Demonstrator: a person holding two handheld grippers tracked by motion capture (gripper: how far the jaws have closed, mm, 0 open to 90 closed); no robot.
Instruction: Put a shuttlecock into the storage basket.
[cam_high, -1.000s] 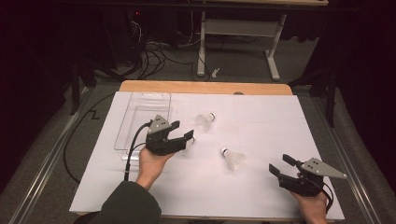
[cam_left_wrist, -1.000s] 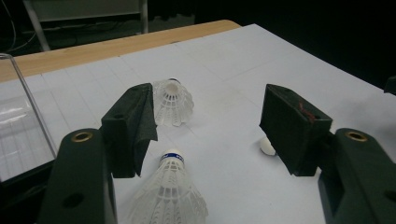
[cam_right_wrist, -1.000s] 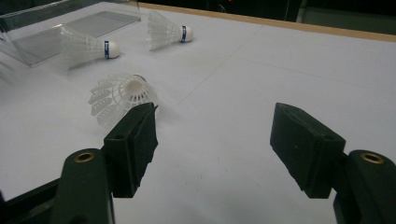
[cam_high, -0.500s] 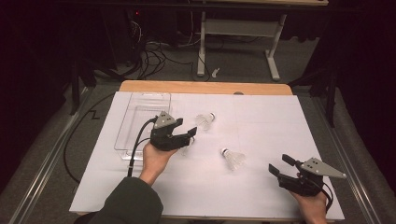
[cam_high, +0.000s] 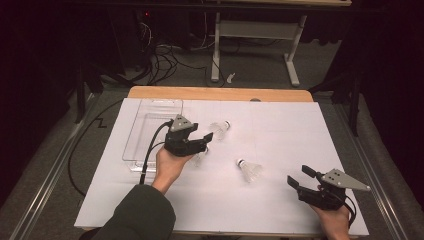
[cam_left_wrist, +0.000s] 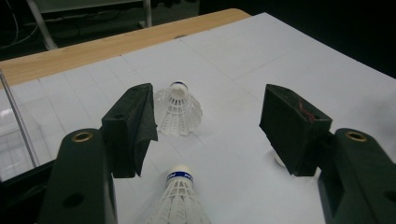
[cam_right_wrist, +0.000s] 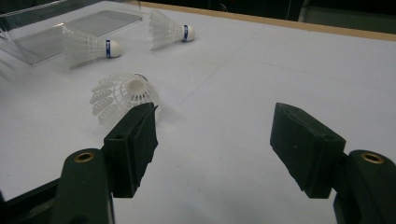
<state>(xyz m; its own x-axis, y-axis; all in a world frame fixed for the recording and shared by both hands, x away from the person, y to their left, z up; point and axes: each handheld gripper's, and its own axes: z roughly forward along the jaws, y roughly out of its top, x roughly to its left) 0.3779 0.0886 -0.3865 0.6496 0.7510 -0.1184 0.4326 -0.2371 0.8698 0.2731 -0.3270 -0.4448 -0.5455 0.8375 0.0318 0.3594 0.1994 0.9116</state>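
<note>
Three white shuttlecocks lie on the white table sheet (cam_high: 280, 130). One (cam_high: 220, 129) (cam_left_wrist: 177, 109) rests just beyond my left gripper (cam_high: 205, 142) (cam_left_wrist: 210, 126). A second (cam_high: 198, 159) (cam_left_wrist: 180, 200) lies under that gripper, low between its open jaws, cork pointing away. The third (cam_high: 250, 170) (cam_right_wrist: 123, 95) lies on its side ahead and left of my right gripper (cam_high: 300, 176) (cam_right_wrist: 219, 140), which rests open near the front right corner with nothing between its jaws. The right gripper view also takes in the other two shuttlecocks (cam_right_wrist: 88, 46) (cam_right_wrist: 168, 29) farther off.
A clear plastic tray (cam_high: 152, 102) (cam_right_wrist: 70, 28) sits at the back left of the sheet, beside my left hand. A wooden table edge (cam_high: 220, 93) runs along the far side. A black cable (cam_high: 147, 157) trails from the left gripper. A desk frame and loose cables stand beyond the table.
My left gripper has moved a little forward and to the right, over the nearest shuttlecock and closer to the far one. The right gripper has stayed put.
</note>
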